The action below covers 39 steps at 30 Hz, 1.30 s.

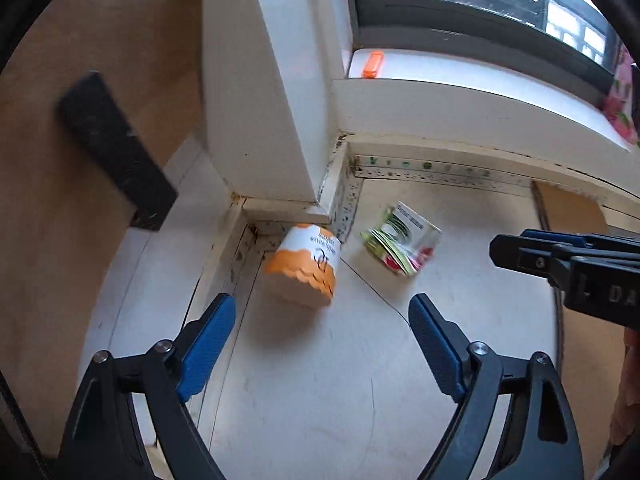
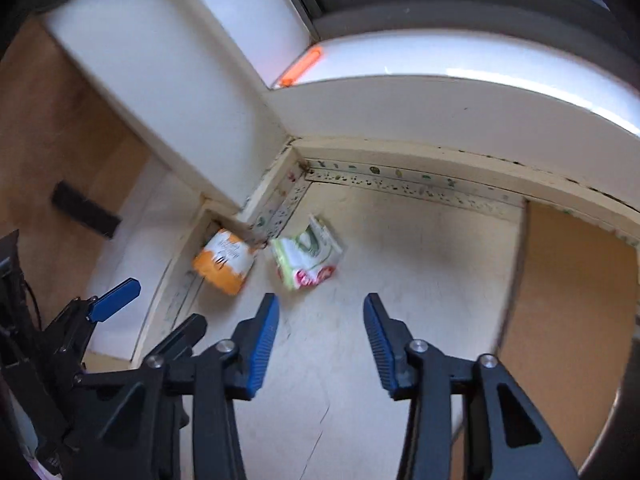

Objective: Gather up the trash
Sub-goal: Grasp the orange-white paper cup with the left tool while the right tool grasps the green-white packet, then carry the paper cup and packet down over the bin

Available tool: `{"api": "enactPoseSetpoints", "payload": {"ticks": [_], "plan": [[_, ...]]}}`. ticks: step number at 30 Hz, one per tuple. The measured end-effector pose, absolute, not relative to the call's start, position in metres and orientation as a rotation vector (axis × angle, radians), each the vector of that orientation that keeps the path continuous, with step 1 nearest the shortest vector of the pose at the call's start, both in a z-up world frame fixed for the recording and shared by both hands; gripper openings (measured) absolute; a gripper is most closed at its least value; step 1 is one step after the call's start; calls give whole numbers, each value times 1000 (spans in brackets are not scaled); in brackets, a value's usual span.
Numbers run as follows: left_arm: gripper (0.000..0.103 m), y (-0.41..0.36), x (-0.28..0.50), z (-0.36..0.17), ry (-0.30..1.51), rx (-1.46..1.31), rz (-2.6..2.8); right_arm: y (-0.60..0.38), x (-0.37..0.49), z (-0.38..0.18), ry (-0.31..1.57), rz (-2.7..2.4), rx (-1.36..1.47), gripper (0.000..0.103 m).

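Left gripper jaws wide apart, empty; orange-and-white cup lies on floor just ahead, between fingertips. Right gripper agape, empty; green-white packet ahead. Printing blurred, illegible.

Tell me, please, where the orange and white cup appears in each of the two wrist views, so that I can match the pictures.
Left wrist view: the orange and white cup lies on its side on the floor, centre-left, just ahead of the open left gripper.
Right wrist view: the same cup lies left of centre, ahead and left of the open right gripper.
Shared landmark: the green and white packet, just right of the cup in both.
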<state>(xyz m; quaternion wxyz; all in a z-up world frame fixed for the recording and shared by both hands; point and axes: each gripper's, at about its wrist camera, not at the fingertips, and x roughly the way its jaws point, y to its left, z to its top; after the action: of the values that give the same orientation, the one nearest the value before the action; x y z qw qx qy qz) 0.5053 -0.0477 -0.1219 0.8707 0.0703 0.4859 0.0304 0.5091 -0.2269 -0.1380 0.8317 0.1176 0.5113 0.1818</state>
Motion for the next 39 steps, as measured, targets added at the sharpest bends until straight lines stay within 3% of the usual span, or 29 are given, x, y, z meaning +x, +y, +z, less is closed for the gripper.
{"api": "enactPoseSetpoints", "payload": {"ticks": [12, 13, 14, 15, 18, 23, 29, 39], "plan": [[85, -32, 552, -166, 1060, 135, 94, -195, 572, -191, 1142, 415, 202, 35], [85, -30, 555, -168, 1064, 131, 95, -194, 574, -194, 1146, 422, 202, 30], [85, -29, 557, -171, 1068, 128, 94, -192, 574, -197, 1154, 437, 200, 17], [85, -29, 560, -174, 1071, 128, 93, -191, 574, -198, 1161, 446, 196, 11], [84, -28, 566, -182, 1079, 131, 90, -190, 570, -199, 1153, 467, 187, 6], [57, -33, 576, -196, 1108, 142, 68, -197, 554, -191, 1132, 475, 191, 4], [50, -42, 573, -201, 1102, 129, 43, -213, 531, -181, 1145, 459, 226, 4], [48, -59, 516, -191, 1110, 89, 9, -238, 474, -161, 1137, 433, 231, 3]]}}
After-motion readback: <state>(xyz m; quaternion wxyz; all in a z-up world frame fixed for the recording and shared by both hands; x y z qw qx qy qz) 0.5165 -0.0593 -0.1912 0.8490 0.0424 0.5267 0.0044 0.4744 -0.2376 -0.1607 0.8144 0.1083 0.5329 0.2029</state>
